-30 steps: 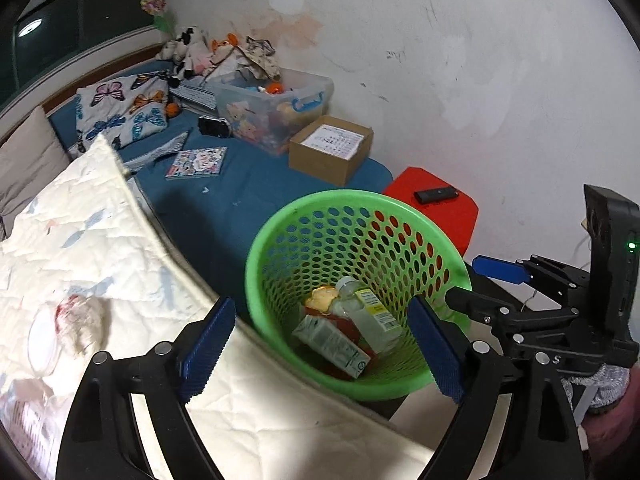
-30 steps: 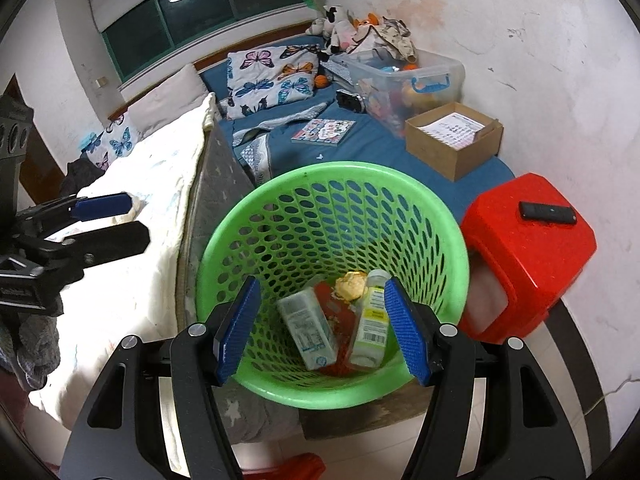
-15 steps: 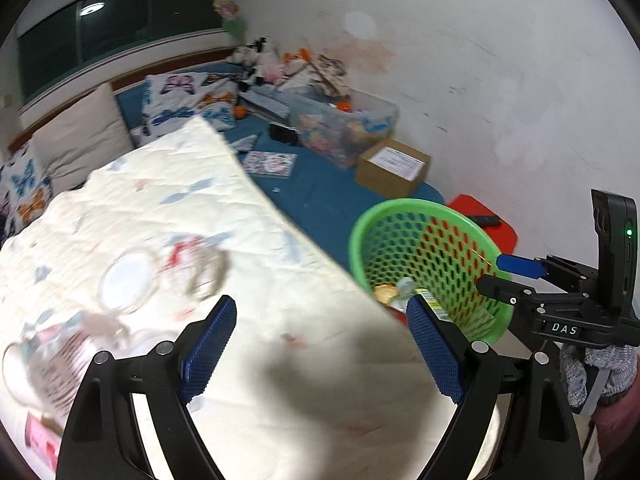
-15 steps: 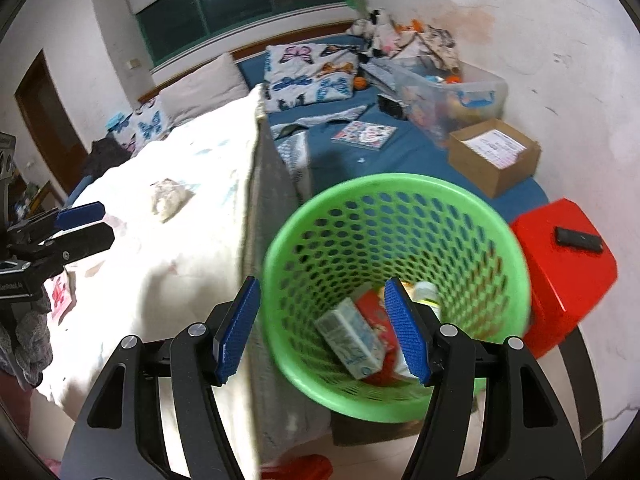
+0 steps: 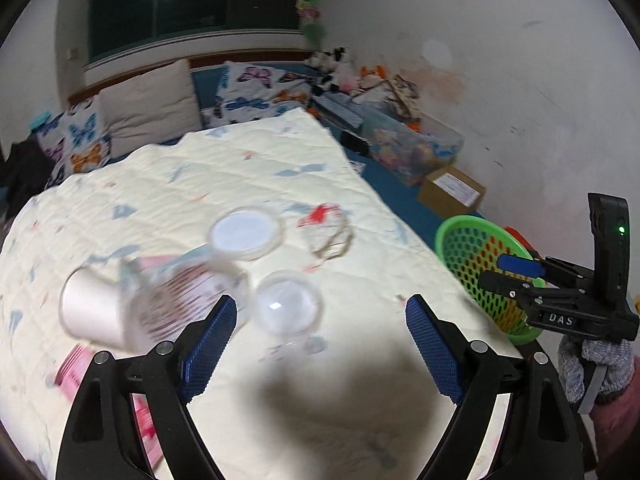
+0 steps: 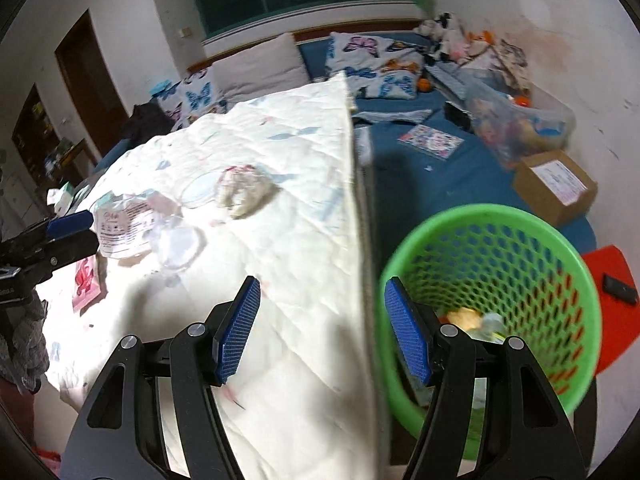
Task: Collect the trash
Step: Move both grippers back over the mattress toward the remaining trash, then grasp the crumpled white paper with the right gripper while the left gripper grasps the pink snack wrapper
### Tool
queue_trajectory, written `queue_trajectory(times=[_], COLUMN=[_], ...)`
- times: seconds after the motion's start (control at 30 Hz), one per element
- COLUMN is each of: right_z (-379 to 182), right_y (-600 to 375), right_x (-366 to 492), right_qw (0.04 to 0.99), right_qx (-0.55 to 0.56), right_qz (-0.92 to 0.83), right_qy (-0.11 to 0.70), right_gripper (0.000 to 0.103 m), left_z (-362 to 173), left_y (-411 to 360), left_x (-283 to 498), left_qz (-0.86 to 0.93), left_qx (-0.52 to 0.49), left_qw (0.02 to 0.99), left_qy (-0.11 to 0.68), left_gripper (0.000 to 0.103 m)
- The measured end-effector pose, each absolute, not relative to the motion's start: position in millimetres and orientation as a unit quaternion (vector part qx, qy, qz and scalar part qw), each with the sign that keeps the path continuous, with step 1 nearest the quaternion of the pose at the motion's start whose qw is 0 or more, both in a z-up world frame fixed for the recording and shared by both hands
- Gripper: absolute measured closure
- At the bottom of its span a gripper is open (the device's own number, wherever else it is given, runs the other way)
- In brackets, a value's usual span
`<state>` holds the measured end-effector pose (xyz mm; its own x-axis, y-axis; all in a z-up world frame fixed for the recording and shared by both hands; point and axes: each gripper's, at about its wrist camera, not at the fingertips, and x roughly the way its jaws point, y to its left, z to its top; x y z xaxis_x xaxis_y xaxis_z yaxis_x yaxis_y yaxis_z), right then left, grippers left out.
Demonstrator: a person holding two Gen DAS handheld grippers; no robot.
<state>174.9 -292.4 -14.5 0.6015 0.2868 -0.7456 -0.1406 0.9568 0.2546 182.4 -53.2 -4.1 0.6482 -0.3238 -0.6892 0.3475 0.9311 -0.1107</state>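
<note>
On the cream quilt [image 5: 360,184] lie a tipped clear printed cup [image 5: 140,304], a flat white lid [image 5: 244,234], a clear dome lid [image 5: 288,306], a crumpled wrapper [image 5: 326,230] and a pink packet [image 5: 76,372]. My left gripper [image 5: 320,344] hangs open just short of the dome lid, holding nothing. My right gripper [image 6: 324,334] is open and empty over the quilt's right edge, beside the green basket [image 6: 492,212], which holds trash [image 6: 464,318]. The right wrist view also shows the cup [image 6: 124,224], the wrapper [image 6: 244,190] and the left gripper [image 6: 90,232].
Beyond the basket are a red stool [image 6: 612,320] with a black remote [image 6: 620,288], a cardboard box [image 6: 556,188] and a clear storage bin [image 6: 520,120] on the blue sheet. Pillows [image 5: 148,108] line the headboard. A gloved hand [image 5: 592,364] holds the right gripper [image 5: 504,274].
Both grippers have swung left, away from the basket and over the quilt. The cup, lids and wrapper now fill the left wrist view. Neither gripper's jaws moved.
</note>
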Motion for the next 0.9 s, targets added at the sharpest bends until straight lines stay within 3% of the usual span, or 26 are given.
queue_trajectory(times=[0.9], right_z=[-43.7], right_y=[-201.0], right_x=[300.2], right_qw=[0.872], right_qx=[0.082], right_qz=[0.191], right_qy=[0.444], right_gripper=[0.038], left_z=[-24.5], left_y=[86.0], left_x=[155.6], left_qz=[-0.02], left_qx=[-0.071], left_qw=[0.916], left_qy=[0.394], left_gripper=[0.02])
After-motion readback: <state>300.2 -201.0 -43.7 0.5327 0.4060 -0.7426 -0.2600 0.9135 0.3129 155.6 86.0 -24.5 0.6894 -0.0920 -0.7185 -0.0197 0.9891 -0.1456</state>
